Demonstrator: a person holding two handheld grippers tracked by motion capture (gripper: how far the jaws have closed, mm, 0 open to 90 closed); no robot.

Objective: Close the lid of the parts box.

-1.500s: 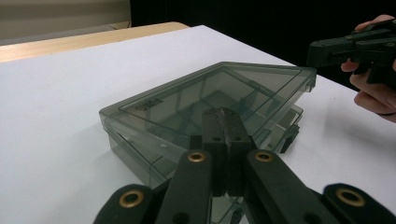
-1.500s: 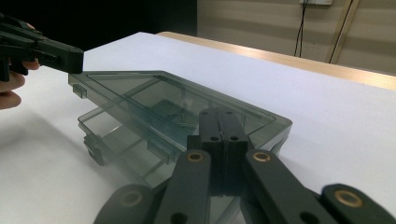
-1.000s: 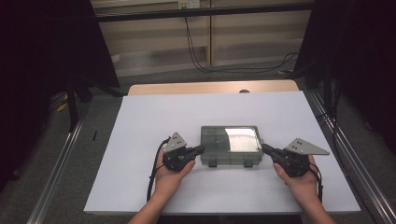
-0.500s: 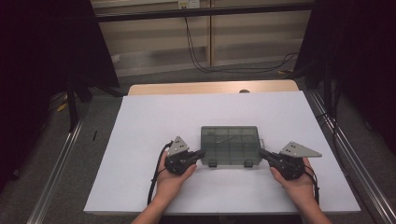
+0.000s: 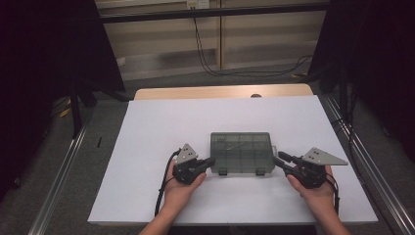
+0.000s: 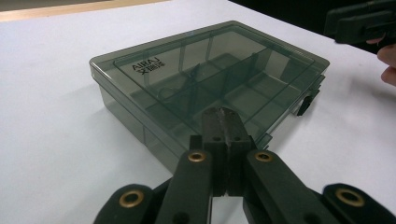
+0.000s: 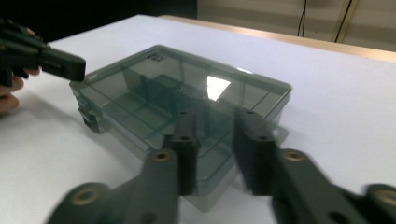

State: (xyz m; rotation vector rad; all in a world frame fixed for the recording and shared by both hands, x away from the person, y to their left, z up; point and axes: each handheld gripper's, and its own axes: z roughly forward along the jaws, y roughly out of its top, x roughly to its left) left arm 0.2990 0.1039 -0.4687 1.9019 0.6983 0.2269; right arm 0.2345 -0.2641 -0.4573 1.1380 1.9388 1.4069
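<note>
High view: smoky compartment box (image 5: pixel 242 152), lid down, at lower centre of the white table (image 5: pixel 161 122). Left hand (image 5: pixel 180 190) lower left, left gripper (image 5: pixel 211 161) clenched at the box's left edge. Right hand (image 5: pixel 315 193) lower right, right gripper (image 5: pixel 278 160) at the box's right corner.

Left gripper view: jaws pressed together, empty, just before the box (image 6: pixel 205 79) at frame centre.

Right gripper view: jaws have just been opening, parted, straddling the box's near corner (image 7: pixel 187 107); contact cannot be told.

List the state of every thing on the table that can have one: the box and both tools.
Compartment box: lid closed, flat on the white table, two front latches toward the person; compartments look mostly empty.
Left tool: jaws shut, nothing between them, tip at the box's left front corner.
Right tool: jaws have just been opening, nothing gripped, beside the box's right end.
</note>
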